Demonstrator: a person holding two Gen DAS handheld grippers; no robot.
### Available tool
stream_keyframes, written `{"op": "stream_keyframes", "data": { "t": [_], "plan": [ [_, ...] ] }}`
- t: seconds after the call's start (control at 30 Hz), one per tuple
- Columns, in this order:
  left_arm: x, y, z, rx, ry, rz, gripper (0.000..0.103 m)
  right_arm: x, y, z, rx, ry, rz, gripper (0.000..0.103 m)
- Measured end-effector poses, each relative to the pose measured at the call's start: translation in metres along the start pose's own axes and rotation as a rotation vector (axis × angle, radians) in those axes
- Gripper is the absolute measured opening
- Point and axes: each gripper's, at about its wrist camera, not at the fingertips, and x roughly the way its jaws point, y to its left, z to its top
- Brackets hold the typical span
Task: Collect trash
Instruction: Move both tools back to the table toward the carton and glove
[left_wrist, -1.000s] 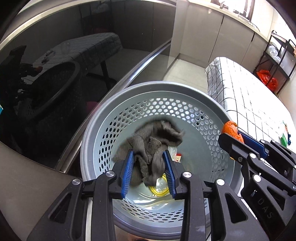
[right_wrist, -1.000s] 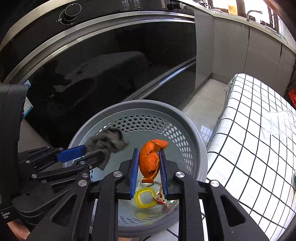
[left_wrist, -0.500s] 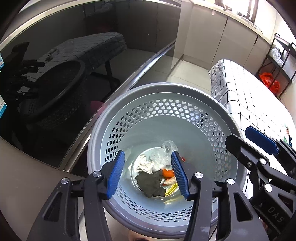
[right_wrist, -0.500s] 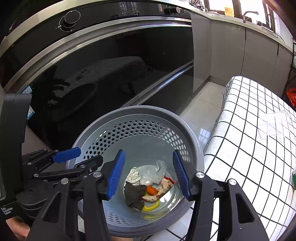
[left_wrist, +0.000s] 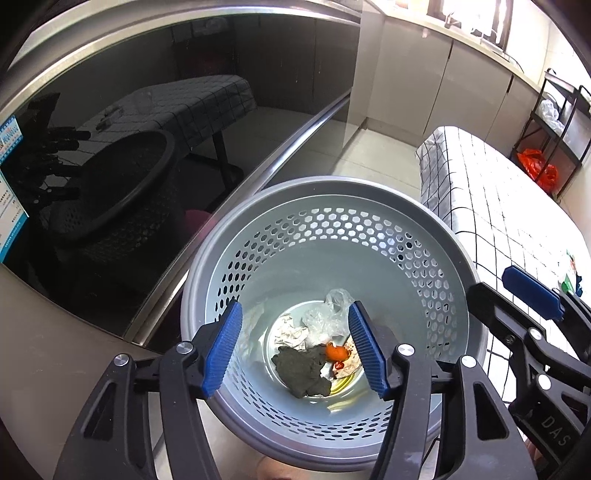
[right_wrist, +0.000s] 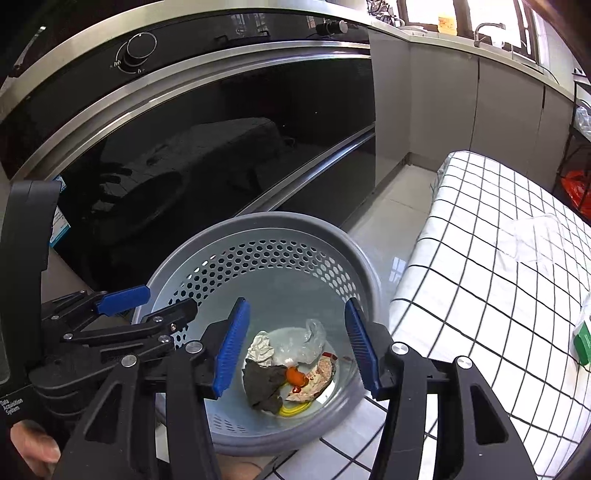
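A grey perforated trash basket (left_wrist: 417, 218) (right_wrist: 295, 221) stands on the floor beside the table. At its bottom lie a grey rag (left_wrist: 301, 369) (right_wrist: 260, 384), an orange peel (left_wrist: 336, 352) (right_wrist: 295, 376), crumpled white paper (left_wrist: 291, 332) (right_wrist: 260, 347), a clear plastic bag (left_wrist: 328, 317) (right_wrist: 306, 341), a printed wrapper (right_wrist: 319, 373) and a yellow ring (right_wrist: 293, 410). My left gripper (left_wrist: 295, 350) is open and empty above the basket. My right gripper (right_wrist: 295, 349) is open and empty above it too, to the right of the left one.
A black glass oven front (right_wrist: 221, 122) with a steel handle rises behind the basket. A table with a white checked cloth (right_wrist: 498, 277) is at the right, with a white tissue (right_wrist: 532, 236) and a green box (right_wrist: 583, 339) on it.
Both grippers opened and let go: the grey rag and the orange peel fell to the basket's bottom. Both grippers have since risen a little above the basket.
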Motion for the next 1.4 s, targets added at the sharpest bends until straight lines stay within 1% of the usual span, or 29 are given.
{"op": "stream_keyframes", "data": {
  "t": [0.07, 0.23, 0.37, 0.43, 0.47, 0.53, 0.57, 0.6, 0.67, 0.73, 0.97, 1.03, 1.1, 1.13, 1.2, 1.27, 1.33, 1.4],
  "plan": [
    [-0.003, -0.004, 0.000, 0.006, -0.013, 0.007, 0.059, -0.006, -0.006, -0.003, 0.011, -0.004, -0.010, 0.052],
    [-0.014, -0.017, -0.002, 0.032, -0.064, 0.007, 0.070, -0.026, -0.029, -0.019, 0.054, -0.016, -0.050, 0.055],
    [-0.025, -0.037, -0.004, 0.064, -0.110, -0.025, 0.078, -0.048, -0.055, -0.037, 0.087, -0.032, -0.107, 0.057],
    [-0.029, -0.050, -0.006, 0.084, -0.123, -0.046, 0.080, -0.061, -0.072, -0.045, 0.108, -0.040, -0.141, 0.058],
    [-0.030, -0.057, -0.007, 0.096, -0.125, -0.057, 0.081, -0.067, -0.081, -0.050, 0.119, -0.044, -0.158, 0.058],
    [-0.033, -0.073, -0.009, 0.118, -0.128, -0.083, 0.085, -0.081, -0.102, -0.056, 0.145, -0.055, -0.194, 0.062],
    [-0.035, -0.081, -0.011, 0.127, -0.132, -0.094, 0.088, -0.089, -0.113, -0.061, 0.159, -0.062, -0.214, 0.062],
    [-0.037, -0.089, -0.012, 0.137, -0.136, -0.110, 0.089, -0.096, -0.124, -0.065, 0.173, -0.069, -0.238, 0.062],
    [-0.041, -0.107, -0.013, 0.158, -0.146, -0.146, 0.091, -0.112, -0.148, -0.074, 0.198, -0.081, -0.291, 0.062],
    [-0.046, -0.127, -0.015, 0.186, -0.157, -0.166, 0.091, -0.126, -0.175, -0.080, 0.228, -0.092, -0.344, 0.063],
    [-0.050, -0.205, -0.015, 0.291, -0.165, -0.236, 0.093, -0.166, -0.266, -0.098, 0.346, -0.123, -0.470, 0.065],
    [-0.048, -0.228, -0.010, 0.304, -0.163, -0.260, 0.093, -0.170, -0.290, -0.100, 0.386, -0.122, -0.489, 0.065],
    [-0.044, -0.248, -0.007, 0.312, -0.167, -0.279, 0.095, -0.170, -0.312, -0.101, 0.441, -0.116, -0.478, 0.065],
    [-0.041, -0.257, -0.004, 0.312, -0.174, -0.280, 0.095, -0.170, -0.320, -0.101, 0.464, -0.115, -0.467, 0.065],
    [-0.033, -0.272, -0.001, 0.314, -0.188, -0.257, 0.095, -0.168, -0.336, -0.099, 0.500, -0.126, -0.460, 0.065],
    [-0.025, -0.285, 0.003, 0.321, -0.184, -0.243, 0.095, -0.163, -0.348, -0.097, 0.513, -0.127, -0.457, 0.065],
    [-0.017, -0.298, 0.009, 0.324, -0.174, -0.246, 0.095, -0.156, -0.358, -0.095, 0.498, -0.111, -0.460, 0.065],
    [-0.010, -0.311, 0.012, 0.327, -0.164, -0.254, 0.095, -0.146, -0.366, -0.093, 0.474, -0.084, -0.492, 0.065]
  ]
}}
